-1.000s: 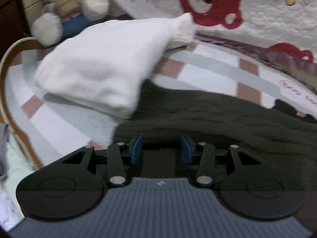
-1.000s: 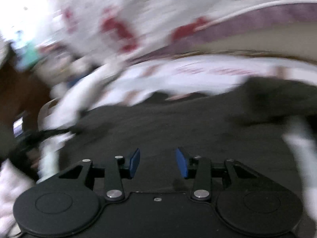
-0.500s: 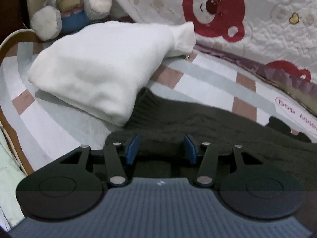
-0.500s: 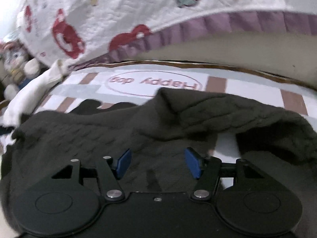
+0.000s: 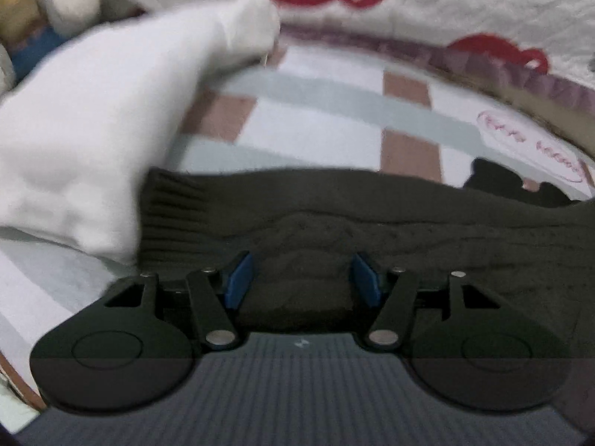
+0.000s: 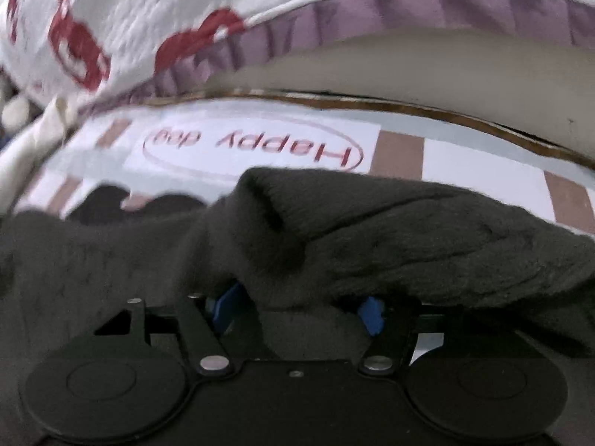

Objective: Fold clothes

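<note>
**Both claws spreading over the dark sweater**

No actual containers in our shots, just the checked mat (image 5: pixel 327 111) carrying everything. The dark knit sweater (image 5: pixel 372 215) lies across it, and a folded white garment (image 5: pixel 85 119) sits at its left end, overlapping the ribbed hem. Behind the mat there's a bear-print quilt (image 6: pixel 148 7).

Our left gripper (image 5: pixel 301 278) is opening right above the knit, pads apart, nothing pinched. Our right gripper (image 6: pixel 297 310) is opening too, with a raised fold of sweater bunched between its fingers (image 6: pixel 372 316); we can't tell whether the pads touch it.

Compared with half a second ago, both claws are wider and closer to the fabric.
</note>
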A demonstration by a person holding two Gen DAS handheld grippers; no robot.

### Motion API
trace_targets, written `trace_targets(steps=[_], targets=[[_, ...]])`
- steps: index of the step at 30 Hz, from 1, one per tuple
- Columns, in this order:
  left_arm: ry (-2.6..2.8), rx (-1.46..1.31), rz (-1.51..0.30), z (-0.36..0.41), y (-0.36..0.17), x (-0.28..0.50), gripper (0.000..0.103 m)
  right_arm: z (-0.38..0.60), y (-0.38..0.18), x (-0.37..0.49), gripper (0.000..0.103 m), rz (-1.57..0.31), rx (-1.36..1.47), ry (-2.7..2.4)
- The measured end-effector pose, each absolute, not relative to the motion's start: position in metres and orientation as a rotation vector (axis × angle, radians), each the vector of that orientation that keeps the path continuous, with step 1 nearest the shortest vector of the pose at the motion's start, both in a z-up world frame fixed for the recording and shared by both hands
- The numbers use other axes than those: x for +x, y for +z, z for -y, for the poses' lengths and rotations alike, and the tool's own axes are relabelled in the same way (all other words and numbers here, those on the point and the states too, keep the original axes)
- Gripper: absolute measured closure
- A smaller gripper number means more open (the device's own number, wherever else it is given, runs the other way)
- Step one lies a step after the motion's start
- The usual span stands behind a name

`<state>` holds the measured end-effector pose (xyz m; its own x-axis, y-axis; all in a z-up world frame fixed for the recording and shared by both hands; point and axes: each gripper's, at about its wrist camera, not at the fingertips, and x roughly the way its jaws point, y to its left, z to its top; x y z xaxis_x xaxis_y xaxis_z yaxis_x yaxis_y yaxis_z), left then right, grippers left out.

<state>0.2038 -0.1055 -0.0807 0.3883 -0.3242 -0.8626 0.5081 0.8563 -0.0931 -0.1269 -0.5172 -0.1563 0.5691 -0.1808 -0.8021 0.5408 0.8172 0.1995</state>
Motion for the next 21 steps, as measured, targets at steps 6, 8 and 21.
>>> trace_targets(steps=[6, 8, 21], targets=[[-0.570, 0.378, -0.997, 0.135, -0.100, 0.217, 0.068, 0.517, -0.161, -0.120, 0.030, -0.861, 0.405, -0.403], [-0.599, 0.421, -0.961, 0.143, -0.100, 0.203, 0.083, 0.511, -0.163, -0.119, 0.026, -0.870, 0.362, -0.398], [-0.409, 0.551, -0.473, 0.186, -0.014, 0.192, 0.101, 0.464, -0.100, -0.143, 0.097, -0.565, 0.012, -0.455]])
